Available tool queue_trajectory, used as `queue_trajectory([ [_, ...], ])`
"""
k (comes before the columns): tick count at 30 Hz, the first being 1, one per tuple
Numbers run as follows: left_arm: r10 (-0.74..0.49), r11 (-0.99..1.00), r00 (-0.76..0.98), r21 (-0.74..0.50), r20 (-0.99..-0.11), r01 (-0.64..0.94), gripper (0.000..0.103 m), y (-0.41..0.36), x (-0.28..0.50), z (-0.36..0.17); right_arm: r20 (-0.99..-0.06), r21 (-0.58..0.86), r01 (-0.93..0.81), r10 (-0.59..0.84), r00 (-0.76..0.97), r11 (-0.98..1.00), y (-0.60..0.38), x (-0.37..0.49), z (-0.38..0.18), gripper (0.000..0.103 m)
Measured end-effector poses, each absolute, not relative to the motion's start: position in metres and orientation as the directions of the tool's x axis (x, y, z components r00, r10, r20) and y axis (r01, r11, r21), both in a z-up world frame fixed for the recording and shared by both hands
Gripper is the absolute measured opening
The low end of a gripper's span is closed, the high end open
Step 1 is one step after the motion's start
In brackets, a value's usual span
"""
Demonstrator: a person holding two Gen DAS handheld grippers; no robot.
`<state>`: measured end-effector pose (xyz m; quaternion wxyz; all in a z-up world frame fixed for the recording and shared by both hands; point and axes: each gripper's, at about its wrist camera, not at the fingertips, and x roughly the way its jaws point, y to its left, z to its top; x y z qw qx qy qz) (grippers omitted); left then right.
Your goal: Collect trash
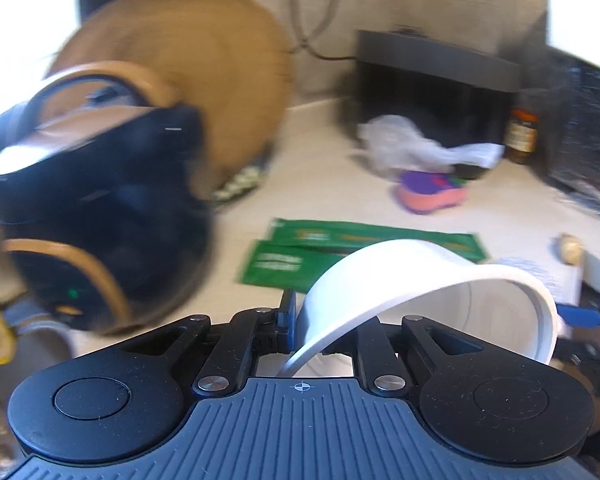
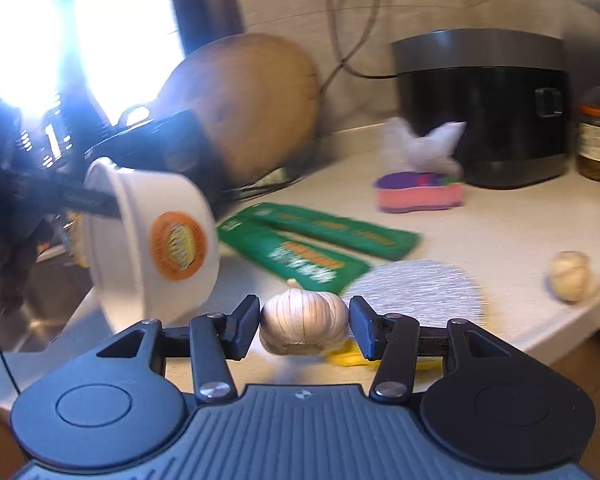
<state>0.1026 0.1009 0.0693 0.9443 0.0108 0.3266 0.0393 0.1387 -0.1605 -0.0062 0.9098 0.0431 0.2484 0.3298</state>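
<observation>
My left gripper (image 1: 300,330) is shut on the rim of a white plastic cup (image 1: 420,280), held tilted above the counter. The same cup (image 2: 152,244), with an orange label on its bottom, shows at the left in the right wrist view. My right gripper (image 2: 305,326) is shut on a garlic bulb (image 2: 304,322). Two green wrappers (image 2: 312,248) lie flat on the counter, also in the left wrist view (image 1: 340,248). A crumpled white tissue (image 2: 424,148) sits behind a pink and purple sponge (image 2: 418,194). A round foil lid (image 2: 416,286) lies near the wrappers.
A black cooker (image 2: 484,104) stands at the back right beside a brown jar (image 2: 596,140). A round wooden board (image 2: 256,100) leans on the wall. A second garlic piece (image 2: 570,276) lies near the counter's right edge. A sink (image 2: 40,292) is at left.
</observation>
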Motion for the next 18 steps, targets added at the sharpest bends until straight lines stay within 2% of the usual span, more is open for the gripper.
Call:
queue_trajectory([
  [6, 0.147, 0.987, 0.768, 0.04, -0.623, -0.156, 0.022, 0.134, 0.107, 0.064, -0.419, 0.168, -0.59, 0.599, 0.683, 0.79, -0.135, 0.127, -0.013, 0.05],
  [8, 0.138, 0.987, 0.78, 0.016, -0.61, -0.162, 0.022, 0.143, 0.104, 0.067, -0.413, 0.17, -0.588, 0.599, 0.686, 0.791, -0.136, 0.125, -0.011, 0.056],
  [10, 0.11, 0.989, 0.799, -0.017, -0.591, -0.149, 0.023, 0.147, 0.099, 0.074, -0.4, 0.157, -0.588, 0.595, 0.697, 0.794, -0.139, 0.122, -0.008, 0.066],
  [12, 0.097, 0.99, 0.824, -0.03, -0.559, -0.138, 0.029, 0.147, 0.092, 0.082, -0.386, 0.132, -0.583, 0.584, 0.714, 0.801, -0.141, 0.118, -0.005, 0.067],
  [15, 0.09, 0.992, 0.849, -0.028, -0.521, -0.123, 0.029, 0.143, 0.087, 0.095, -0.388, 0.11, -0.582, 0.574, 0.721, 0.806, -0.145, 0.112, -0.004, 0.067],
  [18, 0.096, 0.994, 0.839, 0.007, -0.535, -0.109, 0.03, 0.136, 0.09, 0.103, -0.414, 0.089, -0.564, 0.546, 0.729, 0.821, -0.146, 0.109, -0.01, 0.067],
])
